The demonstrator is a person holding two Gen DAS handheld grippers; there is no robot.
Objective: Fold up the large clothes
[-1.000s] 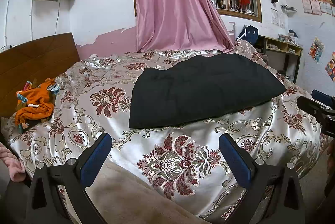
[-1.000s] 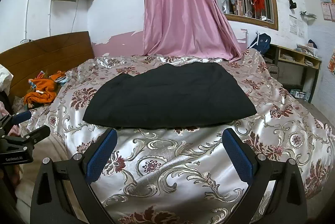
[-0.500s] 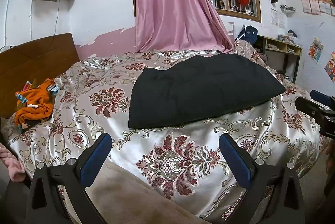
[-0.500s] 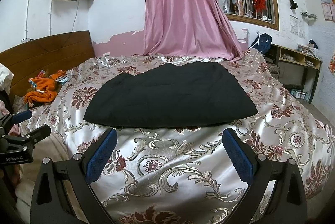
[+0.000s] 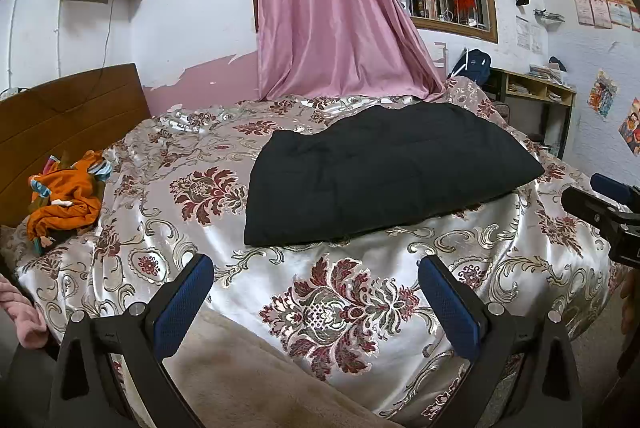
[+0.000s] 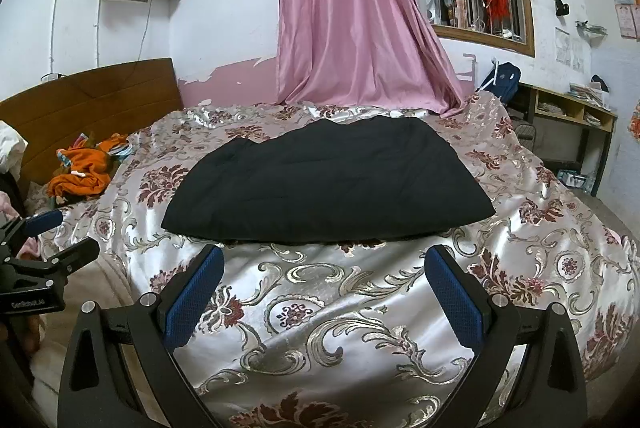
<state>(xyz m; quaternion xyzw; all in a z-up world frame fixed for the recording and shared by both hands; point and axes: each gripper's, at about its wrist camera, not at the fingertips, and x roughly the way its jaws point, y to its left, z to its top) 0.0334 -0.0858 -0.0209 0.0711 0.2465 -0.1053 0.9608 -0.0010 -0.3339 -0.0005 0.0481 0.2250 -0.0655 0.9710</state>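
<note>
The black garment [image 6: 328, 183] lies flat on the bed [image 6: 360, 308], spread across the shiny floral cover, its near hem running side to side just beyond both tools. The left tool [image 5: 316, 300] hangs with its blue pads wide apart, gripping nothing, off the garment's near left corner; the right tool [image 6: 324, 288] hangs likewise spread and empty, squarely before the middle of the hem. Neither touches the cloth. From here the trouble I would expect lies in the cover: it looks slick and already puckers near the bed's edge, so a pinch at the hem may well catch the cover along with the garment, or the garment may slide away as a pad pushes under it. The garment seems to lie in more than one layer, though I cannot tell how many, and a tool could take only the top one, leaving the fold lopsided. The two tools sit unevenly against the hem, so lifting from these spots would likely skew the crease. The orange clothes [image 5: 66, 195] by the headboard [image 5: 60, 123] lie well apart and pose no hindrance.
</note>
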